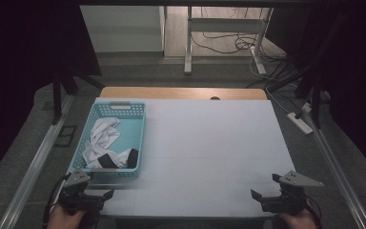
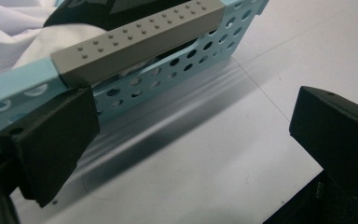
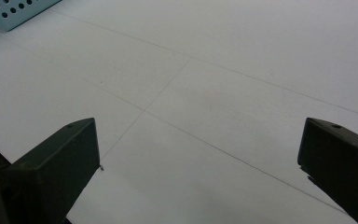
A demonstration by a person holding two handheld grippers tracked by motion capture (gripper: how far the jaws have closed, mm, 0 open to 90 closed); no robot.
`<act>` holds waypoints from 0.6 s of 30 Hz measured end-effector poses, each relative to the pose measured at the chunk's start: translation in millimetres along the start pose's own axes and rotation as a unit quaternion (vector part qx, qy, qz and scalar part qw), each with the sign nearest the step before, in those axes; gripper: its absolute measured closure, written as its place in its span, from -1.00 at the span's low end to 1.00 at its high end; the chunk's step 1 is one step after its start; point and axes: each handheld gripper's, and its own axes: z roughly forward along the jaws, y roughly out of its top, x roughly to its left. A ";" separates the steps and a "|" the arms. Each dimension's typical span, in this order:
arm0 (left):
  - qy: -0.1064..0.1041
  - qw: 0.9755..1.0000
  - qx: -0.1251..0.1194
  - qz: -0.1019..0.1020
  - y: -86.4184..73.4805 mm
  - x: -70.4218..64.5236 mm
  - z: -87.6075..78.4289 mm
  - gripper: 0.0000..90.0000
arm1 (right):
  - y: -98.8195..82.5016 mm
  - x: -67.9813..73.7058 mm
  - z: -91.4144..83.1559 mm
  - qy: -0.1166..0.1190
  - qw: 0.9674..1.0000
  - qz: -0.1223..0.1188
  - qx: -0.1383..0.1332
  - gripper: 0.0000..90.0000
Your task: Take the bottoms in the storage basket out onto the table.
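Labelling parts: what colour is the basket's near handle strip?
Grey with raised dots, clearest in the left gripper view.

Dim room; grey floor (image 1: 24, 143); white desk frame (image 1: 219, 28), cables (image 1: 224, 45) behind table.

The high view was dim, dark at both sides; the white table top (image 1: 209, 143) was the brightest part, lit from above, without glare; in the left gripper view the basket (image 2: 168, 81) threw a soft shadow on the table, and the near black jaws were slightly blurred; the right gripper view was evenly lit, greyish, its jaws soft too.
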 end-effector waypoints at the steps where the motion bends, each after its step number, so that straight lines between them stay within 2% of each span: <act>1: -0.001 1.000 -0.001 0.000 -0.2 0.2 -0.2 -0.97 | 0.1 0.0 0.1 0.000 1.000 0.000 0.000 -1.00; 9: -0.019 1.000 -0.005 -0.018 -0.8 3.8 -1.8 -0.97 | 0.3 -2.2 0.2 -0.002 1.000 0.004 0.001 -1.00; 18: -0.023 1.000 -0.005 -0.018 -0.8 4.5 -1.6 -0.97 | 0.7 -2.3 2.0 0.009 1.000 0.001 0.010 -1.00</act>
